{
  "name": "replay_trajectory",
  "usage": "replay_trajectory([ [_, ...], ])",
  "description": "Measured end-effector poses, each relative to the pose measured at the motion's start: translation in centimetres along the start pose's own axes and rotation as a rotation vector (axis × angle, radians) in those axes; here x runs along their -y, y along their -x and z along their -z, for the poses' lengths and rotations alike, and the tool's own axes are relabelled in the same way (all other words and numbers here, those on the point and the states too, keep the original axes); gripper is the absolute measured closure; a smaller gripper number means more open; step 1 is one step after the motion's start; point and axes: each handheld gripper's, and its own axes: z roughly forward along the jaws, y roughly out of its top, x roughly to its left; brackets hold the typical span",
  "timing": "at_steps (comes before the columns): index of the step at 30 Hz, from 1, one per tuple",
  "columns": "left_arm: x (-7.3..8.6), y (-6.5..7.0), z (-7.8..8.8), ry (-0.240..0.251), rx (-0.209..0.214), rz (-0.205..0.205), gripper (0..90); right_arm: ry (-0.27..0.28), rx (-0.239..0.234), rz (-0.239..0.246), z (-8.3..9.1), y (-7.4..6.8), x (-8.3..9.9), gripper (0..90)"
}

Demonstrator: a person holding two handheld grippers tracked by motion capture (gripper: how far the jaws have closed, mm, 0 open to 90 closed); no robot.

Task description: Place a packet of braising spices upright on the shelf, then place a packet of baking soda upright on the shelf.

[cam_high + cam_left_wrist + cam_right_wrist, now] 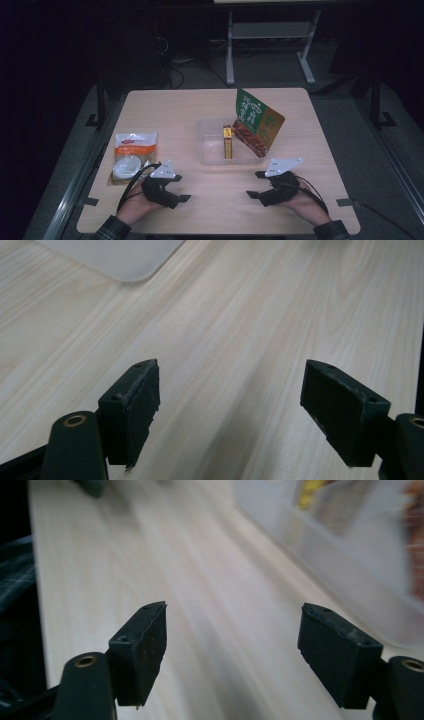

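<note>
Snack pouch (132,156) beside our spread, empty left tongs (181,196): light, crinkly, slippery; we'd pinch its edge; right tongs (255,186) spread too.

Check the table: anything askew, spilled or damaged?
One thing stands out: the green and orange food pouch stands tilted at the right end of the clear plastic tub, sticking up well above its rim rather than lying inside. The yellow box lies flat in the tub. The white packet lies flat at the table's left. No spill or damage visible.
</note>
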Motion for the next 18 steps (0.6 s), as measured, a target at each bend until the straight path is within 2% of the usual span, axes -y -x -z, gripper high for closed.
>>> replay_trajectory([
  [4,0.1,-0.7,0.9,0.012,-0.055,0.021,23.5,-0.066,-0.037,0.046,-1.8,-1.1,0.2,26.2],
  [7,0.3,-1.6,1.8,0.016,-0.112,0.043,23.5,-0.083,-0.044,0.074,-2.2,-1.4,0.1,25.1],
  [12,0.9,-3.4,3.6,0.041,-0.205,0.128,23.2,-0.084,-0.048,0.066,-2.4,-1.4,0.1,24.5],
  [15,1.3,-4.7,4.7,0.043,-0.266,0.156,22.7,-0.084,-0.044,0.074,-2.4,-1.3,0.1,24.5],
  [18,1.9,-5.6,5.5,0.058,-0.314,0.204,22.7,-0.079,-0.051,0.062,-2.3,-1.3,0.1,24.5],
])
